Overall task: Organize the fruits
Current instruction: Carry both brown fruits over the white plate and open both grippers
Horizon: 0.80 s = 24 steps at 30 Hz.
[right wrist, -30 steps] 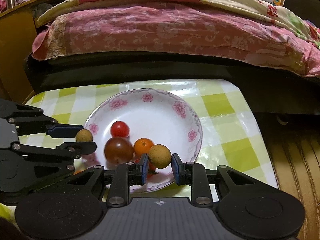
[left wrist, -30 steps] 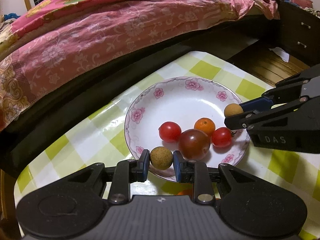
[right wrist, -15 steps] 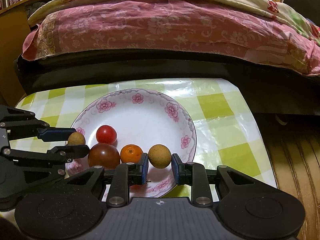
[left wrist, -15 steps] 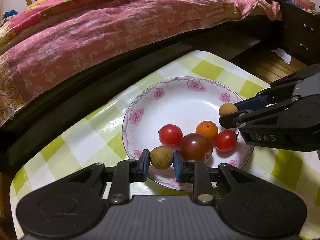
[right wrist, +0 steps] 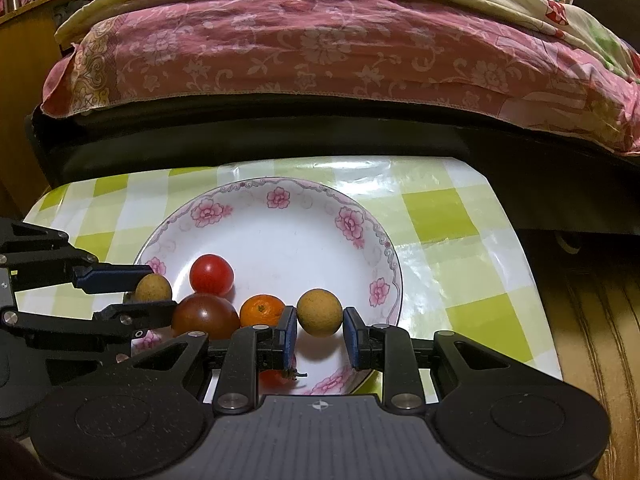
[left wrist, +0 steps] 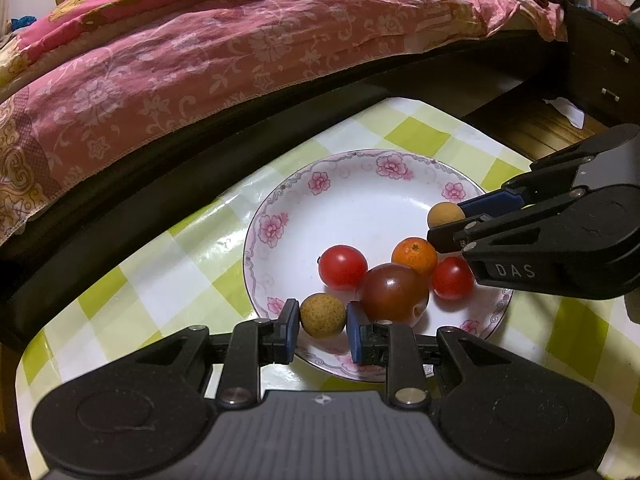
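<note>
A home bedroom: bed (left wrist: 248, 92) with pink floral quilt (right wrist: 320, 48), checkered tablecloth (right wrist: 448, 216) beside it.

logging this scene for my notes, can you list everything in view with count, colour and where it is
plate: 1, white with pink flowers, on the table
red tomatoes: 2, red, on the plate
dark tomato: 1, brown-red, plate's near side
orange: 1, orange, beside the dark tomato
longans: 2, tan, one in each tongs over the plate
tablecloth: 1, green and white check, on the table
quilt: 1, pink floral, on the bed behind
left tongs: 1, black with blue pads
right tongs: 1, same
</note>
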Available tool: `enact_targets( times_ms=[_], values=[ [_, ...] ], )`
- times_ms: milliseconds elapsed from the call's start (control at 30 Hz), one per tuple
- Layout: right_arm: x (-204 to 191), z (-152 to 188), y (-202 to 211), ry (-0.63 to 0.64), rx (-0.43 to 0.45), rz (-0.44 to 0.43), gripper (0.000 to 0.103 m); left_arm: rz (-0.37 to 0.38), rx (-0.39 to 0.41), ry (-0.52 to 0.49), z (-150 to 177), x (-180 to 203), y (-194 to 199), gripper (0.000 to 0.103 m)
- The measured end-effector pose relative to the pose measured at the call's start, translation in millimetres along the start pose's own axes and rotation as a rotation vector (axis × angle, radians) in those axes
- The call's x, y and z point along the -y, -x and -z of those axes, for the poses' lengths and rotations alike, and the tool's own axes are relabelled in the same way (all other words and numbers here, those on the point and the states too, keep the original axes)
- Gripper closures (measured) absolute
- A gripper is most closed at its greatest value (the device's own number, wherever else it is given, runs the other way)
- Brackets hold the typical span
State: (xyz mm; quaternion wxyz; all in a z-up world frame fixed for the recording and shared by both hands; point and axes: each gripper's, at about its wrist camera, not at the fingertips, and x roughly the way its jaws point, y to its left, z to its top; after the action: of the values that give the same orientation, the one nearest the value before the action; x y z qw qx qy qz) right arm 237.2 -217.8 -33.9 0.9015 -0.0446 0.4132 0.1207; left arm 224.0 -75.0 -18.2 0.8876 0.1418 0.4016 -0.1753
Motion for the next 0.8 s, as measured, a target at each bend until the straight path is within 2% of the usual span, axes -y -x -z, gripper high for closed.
enact_targets(
  times_ms=[800],
  values=[
    [-3.0,-4.0,-7.5,0.015,0.019,0.01,0.08,-0.002,0.005,-0.008,1.4,0.4,-0.3,0.07]
  ],
)
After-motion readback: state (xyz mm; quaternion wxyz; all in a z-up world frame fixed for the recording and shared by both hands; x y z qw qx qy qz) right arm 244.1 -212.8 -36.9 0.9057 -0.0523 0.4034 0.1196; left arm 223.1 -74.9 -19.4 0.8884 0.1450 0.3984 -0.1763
